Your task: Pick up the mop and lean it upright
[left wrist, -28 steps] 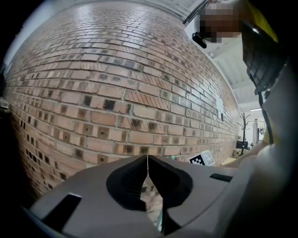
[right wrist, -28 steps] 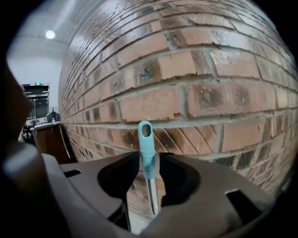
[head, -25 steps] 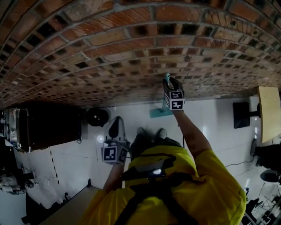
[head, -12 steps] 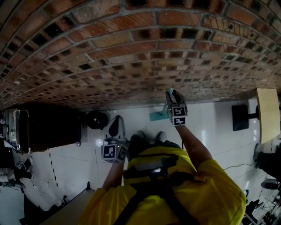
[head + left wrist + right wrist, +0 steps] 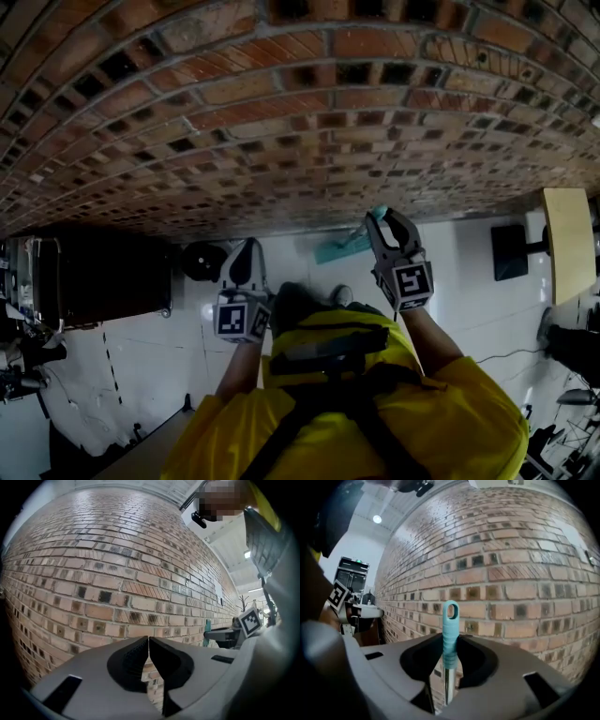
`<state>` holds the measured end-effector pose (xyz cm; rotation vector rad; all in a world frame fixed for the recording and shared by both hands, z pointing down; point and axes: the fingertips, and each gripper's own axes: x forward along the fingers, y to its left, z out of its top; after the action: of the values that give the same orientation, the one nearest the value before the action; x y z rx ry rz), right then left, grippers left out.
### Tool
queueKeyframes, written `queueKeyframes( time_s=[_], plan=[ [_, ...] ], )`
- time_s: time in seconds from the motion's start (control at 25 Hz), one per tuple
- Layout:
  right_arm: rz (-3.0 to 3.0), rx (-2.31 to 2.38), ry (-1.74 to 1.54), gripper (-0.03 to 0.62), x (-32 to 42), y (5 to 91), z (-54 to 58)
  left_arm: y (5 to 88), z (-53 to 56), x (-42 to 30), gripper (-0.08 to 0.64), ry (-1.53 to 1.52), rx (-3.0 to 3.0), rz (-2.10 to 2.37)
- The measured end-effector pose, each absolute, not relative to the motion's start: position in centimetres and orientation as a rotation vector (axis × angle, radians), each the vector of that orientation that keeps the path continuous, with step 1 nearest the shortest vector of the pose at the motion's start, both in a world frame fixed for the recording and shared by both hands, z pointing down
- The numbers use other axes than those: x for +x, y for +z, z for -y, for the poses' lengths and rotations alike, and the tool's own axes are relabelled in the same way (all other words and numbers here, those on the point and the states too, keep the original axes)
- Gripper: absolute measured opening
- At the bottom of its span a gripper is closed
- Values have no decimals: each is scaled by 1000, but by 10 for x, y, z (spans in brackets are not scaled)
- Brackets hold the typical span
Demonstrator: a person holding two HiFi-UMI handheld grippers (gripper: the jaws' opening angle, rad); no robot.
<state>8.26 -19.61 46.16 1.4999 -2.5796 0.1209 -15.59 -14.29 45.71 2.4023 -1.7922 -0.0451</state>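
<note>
The floor [image 5: 459,291] is laid with glossy white tiles with thin dark joints and meets the brick wall. The teal head of the mop [image 5: 339,247] rests on it close to the wall. To the left a round black object [image 5: 204,259] sits beside a dark cabinet [image 5: 103,277]. At the right stand a black base [image 5: 512,247] and a thin cable [image 5: 502,353].

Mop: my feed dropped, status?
Left gripper shut, empty. Right gripper shut on mop, upright near wall. No obstruction seen.
</note>
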Motion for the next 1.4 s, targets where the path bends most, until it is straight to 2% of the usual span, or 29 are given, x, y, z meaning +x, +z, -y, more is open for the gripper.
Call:
queueKeyframes(
  time_s=[0.24, 0.6, 0.76, 1.12, 1.4],
  plan=[
    [2637, 1484, 39, 107, 83, 413, 189, 441, 153, -143, 3, -30, 2432, 1776],
    [2634, 1509, 83, 107, 87, 420, 198, 448, 155, -138, 3, -63, 2447, 1753],
    [2604, 1486, 124, 108, 83, 453, 213, 450, 155, -138, 2, -56, 2434, 1764],
    [2462, 1424, 282, 109, 69, 604, 261, 462, 143, -149, 3, 12, 2398, 1763],
    [2422, 1478, 288, 109, 66, 634, 317, 481, 129, -154, 2, 75, 2365, 1754]
  ],
)
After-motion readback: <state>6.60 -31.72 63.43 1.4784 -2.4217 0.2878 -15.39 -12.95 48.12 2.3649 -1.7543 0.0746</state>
